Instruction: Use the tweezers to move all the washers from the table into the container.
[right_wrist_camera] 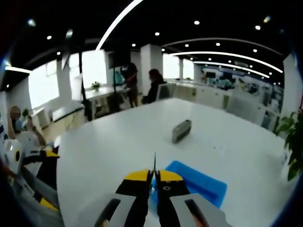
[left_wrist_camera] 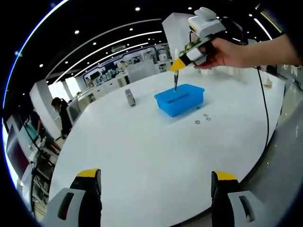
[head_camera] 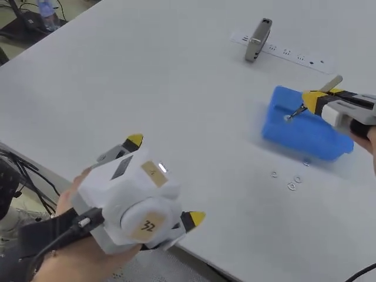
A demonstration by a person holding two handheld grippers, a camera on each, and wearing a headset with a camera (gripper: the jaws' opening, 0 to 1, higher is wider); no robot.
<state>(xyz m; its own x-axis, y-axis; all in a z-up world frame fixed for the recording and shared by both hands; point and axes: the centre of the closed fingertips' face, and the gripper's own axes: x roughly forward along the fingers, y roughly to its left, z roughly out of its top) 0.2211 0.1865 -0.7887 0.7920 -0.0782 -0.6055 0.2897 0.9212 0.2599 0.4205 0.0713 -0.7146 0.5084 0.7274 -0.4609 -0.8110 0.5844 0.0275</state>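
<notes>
The tweezers (head_camera: 297,111) over the container (head_camera: 305,138), washers (head_camera: 292,186) just beside it.
Head view: the right gripper (head_camera: 312,98), clenched on the tweezers, pointed them down into the blue container; a few washers lay on the table (head_camera: 176,76) just beside its near wall. Left gripper view: the left gripper (left_wrist_camera: 156,176) stood released, well apart from them. Right gripper view: the tweezers ran straight ahead between the closed jaws.
</notes>
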